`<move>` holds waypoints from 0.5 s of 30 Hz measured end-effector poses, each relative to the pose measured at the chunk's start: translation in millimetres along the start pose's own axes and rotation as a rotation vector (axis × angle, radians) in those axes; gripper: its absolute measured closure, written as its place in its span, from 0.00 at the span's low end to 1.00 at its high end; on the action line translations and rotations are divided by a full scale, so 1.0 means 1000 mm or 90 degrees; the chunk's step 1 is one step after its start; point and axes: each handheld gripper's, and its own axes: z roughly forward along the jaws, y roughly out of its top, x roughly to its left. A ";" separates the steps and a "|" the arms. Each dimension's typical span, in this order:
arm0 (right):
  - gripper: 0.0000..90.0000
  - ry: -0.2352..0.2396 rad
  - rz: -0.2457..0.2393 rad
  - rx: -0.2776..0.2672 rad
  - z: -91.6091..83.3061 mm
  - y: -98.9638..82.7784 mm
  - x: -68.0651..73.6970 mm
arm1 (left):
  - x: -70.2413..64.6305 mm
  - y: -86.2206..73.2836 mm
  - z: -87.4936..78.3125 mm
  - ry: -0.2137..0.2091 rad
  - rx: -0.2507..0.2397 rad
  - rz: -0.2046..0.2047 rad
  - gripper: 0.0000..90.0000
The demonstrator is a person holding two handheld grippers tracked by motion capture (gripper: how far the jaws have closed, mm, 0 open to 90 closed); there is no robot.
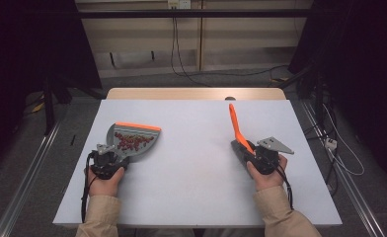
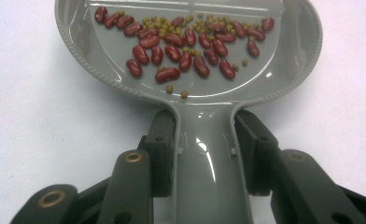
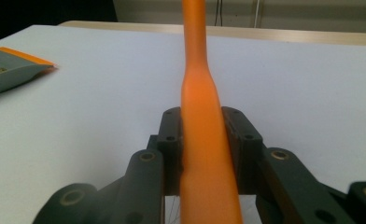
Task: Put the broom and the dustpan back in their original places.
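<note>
White tabletop [image 1: 196,163] spreads under both grippers, with dark floor and cables beyond its far edge.

Left gripper [image 2: 204,149]: its jaws pinch the grey handle of a dustpan [image 2: 190,79] from both sides, pads flat against it. The pan is glossy grey plastic with a ribbed rim and an orange strip along its far lip, seen in the high view [image 1: 135,138]. It lies on the table at the left, mouth pointing away from the person. Beans [image 2: 186,44] lie in it: dark red kidney-shaped ones mixed with small greenish-yellow ones, strewn in a loose band toward the far edge. The left hand [image 1: 105,180] wraps the gripper body from behind, the forearm in a beige sleeve coming up from the table's near edge.

Right gripper [image 3: 202,140]: its jaws are closed on the orange handle of a brush [image 3: 204,140], pads pressed to either side of its widening part. The handle [image 1: 237,126] rises at a tilt away from the person, its narrow end up and toward the far side, over the table's right half. The right hand [image 1: 265,173] holds its gripper from behind, well apart from the dustpan.
</note>
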 end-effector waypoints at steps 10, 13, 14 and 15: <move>0.78 -0.012 0.010 -0.001 -0.002 -0.003 -0.007 | -0.004 -0.001 -0.005 -0.023 -0.011 0.001 0.62; 0.77 -0.018 0.017 -0.003 -0.004 -0.003 -0.011 | -0.005 -0.002 -0.005 -0.028 -0.010 0.005 0.59; 0.77 -0.020 0.020 -0.004 -0.005 -0.003 -0.013 | -0.005 -0.002 -0.005 -0.028 -0.010 0.006 0.59; 0.77 -0.021 0.022 -0.005 -0.006 -0.004 -0.014 | -0.005 -0.002 -0.005 -0.028 -0.010 0.007 0.59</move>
